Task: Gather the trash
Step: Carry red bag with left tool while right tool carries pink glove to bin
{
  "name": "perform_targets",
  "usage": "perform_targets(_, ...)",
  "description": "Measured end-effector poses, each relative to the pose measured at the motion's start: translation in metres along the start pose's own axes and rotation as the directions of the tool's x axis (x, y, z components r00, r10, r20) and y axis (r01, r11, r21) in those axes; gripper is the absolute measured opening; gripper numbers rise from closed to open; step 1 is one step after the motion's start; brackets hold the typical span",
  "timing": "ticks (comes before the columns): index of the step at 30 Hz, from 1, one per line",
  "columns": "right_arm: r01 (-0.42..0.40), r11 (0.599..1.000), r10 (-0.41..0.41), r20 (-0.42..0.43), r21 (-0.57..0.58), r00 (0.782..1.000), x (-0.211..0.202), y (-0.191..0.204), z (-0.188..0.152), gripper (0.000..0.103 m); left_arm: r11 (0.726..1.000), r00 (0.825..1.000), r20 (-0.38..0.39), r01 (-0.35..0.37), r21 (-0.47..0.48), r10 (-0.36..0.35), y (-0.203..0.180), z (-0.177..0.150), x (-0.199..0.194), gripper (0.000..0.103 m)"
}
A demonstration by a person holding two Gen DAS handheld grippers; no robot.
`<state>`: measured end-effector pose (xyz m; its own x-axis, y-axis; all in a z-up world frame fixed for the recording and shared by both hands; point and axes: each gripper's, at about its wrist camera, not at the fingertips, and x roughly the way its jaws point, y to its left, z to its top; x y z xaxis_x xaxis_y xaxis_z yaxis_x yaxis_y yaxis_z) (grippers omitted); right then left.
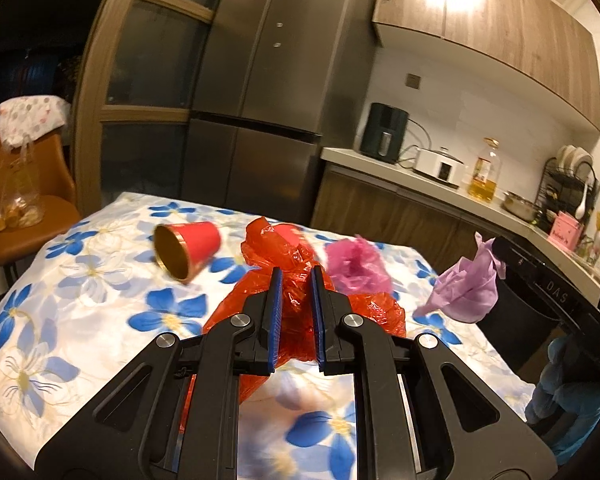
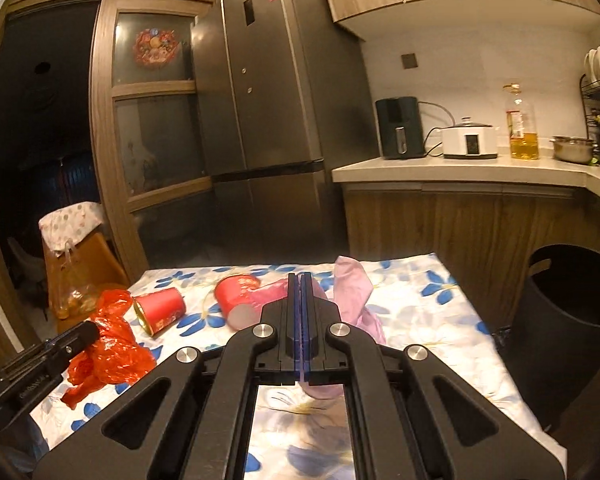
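My left gripper (image 1: pixel 296 276) is shut on a crumpled red plastic bag (image 1: pixel 296 308), which bulges between the blue pads; the bag also shows in the right wrist view (image 2: pixel 112 344). My right gripper (image 2: pixel 299 280) is shut on a lilac plastic bag (image 2: pixel 350 284) and holds it above the table; it hangs at the right in the left wrist view (image 1: pixel 468 288). A red paper cup (image 1: pixel 188 246) lies on its side on the floral tablecloth (image 1: pixel 80 280). A second red cup (image 2: pixel 236 296) and a pink wrapper (image 1: pixel 356 264) lie nearby.
A black trash bin (image 2: pixel 572 320) stands on the floor right of the table. A kitchen counter (image 2: pixel 460 168) with appliances and an oil bottle (image 2: pixel 522 124) is behind. A fridge (image 2: pixel 276 100) and an orange chair (image 1: pixel 24 200) with a bag stand beyond the table.
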<state>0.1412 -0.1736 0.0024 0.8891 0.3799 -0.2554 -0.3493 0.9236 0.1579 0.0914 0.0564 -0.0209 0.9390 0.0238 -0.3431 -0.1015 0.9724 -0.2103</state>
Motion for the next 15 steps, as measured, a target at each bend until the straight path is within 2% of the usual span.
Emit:
perform_targets(8,0.05,0.998,-0.05,0.034,0.025,0.998,-0.025,-0.03,0.007,0.001,0.995,0.997,-0.011,0.081,0.062,-0.081,-0.045,-0.001,0.009,0.013)
perform_targets(15,0.11,0.993,-0.112,0.065,0.041,0.992,-0.045,-0.056,0.012,0.001,0.98,0.987,-0.015,0.164,0.115,-0.163,-0.092,-0.001,0.017,0.013)
